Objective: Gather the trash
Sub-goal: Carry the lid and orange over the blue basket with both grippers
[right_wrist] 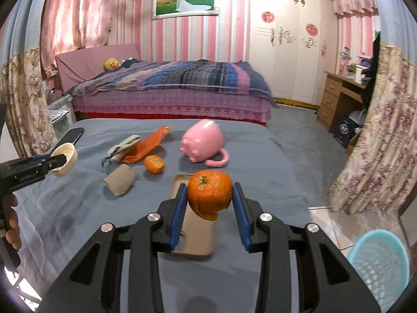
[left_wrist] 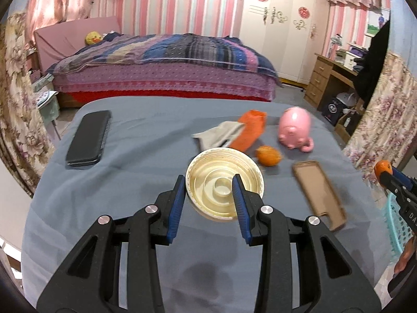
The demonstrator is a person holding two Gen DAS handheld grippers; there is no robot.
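On my far left a black phone [left_wrist: 88, 138] lies flat on the grey-blue cloth of the worktop [left_wrist: 130, 182]; it is no trash and I leave it there. My left tool [left_wrist: 208, 190] holds a cream round plastic lid [left_wrist: 224, 182] by its rim, one blue pad outside the wall and one inside the bowl, jaws partly closed on it and the lid clear of the cloth. It is a thin-edge grip, so I would keep the wrist steady and not tip the lid forward, or it may pivot out.

Further along sit a grey sock [right_wrist: 125, 144], an orange plastic bag [right_wrist: 146, 146], a second piece of orange peel [right_wrist: 154, 164], a folded tan cloth [right_wrist: 120, 180] and a pink pig-shaped mug [right_wrist: 203, 144] on its side, then a brown phone case [right_wrist: 192, 224] flat under my right tool [right_wrist: 209, 198]. That tool grips a hollow orange peel shell [right_wrist: 209, 193] between both pads, jaws partly closed, peel held above the case.

At far right the light blue mesh plastic basket [right_wrist: 378, 266] stands on the floor beside the worktop. Judging from this, the step is the carry: I would bring the right tool over the basket's mouth first, release low, then follow with the lid
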